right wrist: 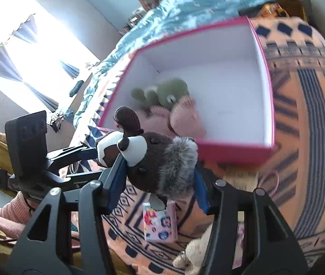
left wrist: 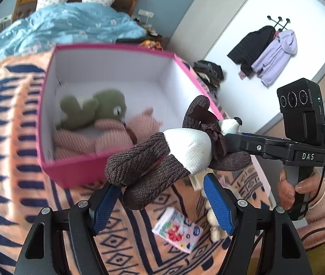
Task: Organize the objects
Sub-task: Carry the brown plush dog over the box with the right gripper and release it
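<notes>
A brown and white knitted plush dog (left wrist: 174, 151) hangs in the air just in front of a pink box (left wrist: 75, 171) with white inner walls. My right gripper (right wrist: 160, 178) is shut on the dog's head (right wrist: 162, 160). It shows from the side in the left wrist view (left wrist: 224, 139). My left gripper (left wrist: 162, 204) is open, with the dog's legs hanging between its blue pads (left wrist: 217, 204). In the box lie a green plush frog (left wrist: 96, 110) and a pink knitted toy (left wrist: 107, 137); both show in the right wrist view, the frog (right wrist: 162, 94) on the pink toy (right wrist: 180, 119).
The box (right wrist: 231, 153) stands on an orange and navy patterned blanket (left wrist: 6, 137) on a bed with a blue duvet (left wrist: 70, 23). A small flowered pack (left wrist: 178, 231) and a cream plush (right wrist: 194, 252) lie on the blanket below the grippers. Coats (left wrist: 265, 52) hang on the wall at right.
</notes>
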`<state>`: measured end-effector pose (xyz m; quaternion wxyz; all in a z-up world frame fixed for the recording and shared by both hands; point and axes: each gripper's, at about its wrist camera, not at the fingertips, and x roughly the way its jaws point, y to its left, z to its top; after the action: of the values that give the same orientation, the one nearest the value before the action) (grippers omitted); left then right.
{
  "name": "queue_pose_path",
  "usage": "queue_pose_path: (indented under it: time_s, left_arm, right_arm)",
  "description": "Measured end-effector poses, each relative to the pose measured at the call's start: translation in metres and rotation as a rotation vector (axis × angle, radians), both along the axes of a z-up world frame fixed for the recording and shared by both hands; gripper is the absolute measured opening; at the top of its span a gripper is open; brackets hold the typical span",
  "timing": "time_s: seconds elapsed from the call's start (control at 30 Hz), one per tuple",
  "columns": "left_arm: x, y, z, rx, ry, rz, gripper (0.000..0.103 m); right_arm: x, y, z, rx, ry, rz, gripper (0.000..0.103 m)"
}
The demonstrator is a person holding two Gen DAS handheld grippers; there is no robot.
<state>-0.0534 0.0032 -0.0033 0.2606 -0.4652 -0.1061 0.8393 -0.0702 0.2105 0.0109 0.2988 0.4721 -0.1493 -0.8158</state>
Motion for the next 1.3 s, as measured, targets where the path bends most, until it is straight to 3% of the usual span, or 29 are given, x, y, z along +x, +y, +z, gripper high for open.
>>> queue_pose_path:
  time_s: [0.2,0.43,0.9,1.3]
  left_arm:
    - [-0.019,-0.018,0.023,-0.032,0.06,0.037,0.075]
    - [-0.055,-0.028,0.03,-0.085,0.082,0.077,0.075]
    - [-0.113,-0.045,0.014,-0.164,0.057,0.124,0.075]
    - [-0.141,-0.049,0.0,-0.217,0.029,0.17,0.075]
  right_arm:
    - [-0.026,-0.011,0.022,-0.006,0.054,0.013,0.056]
    - [-0.067,-0.028,0.025,0.018,0.073,0.02,0.056]
    - [-0.142,-0.051,0.003,0.048,0.036,0.0,0.056]
    - [-0.179,-0.064,-0.02,0.079,-0.024,-0.017,0.057]
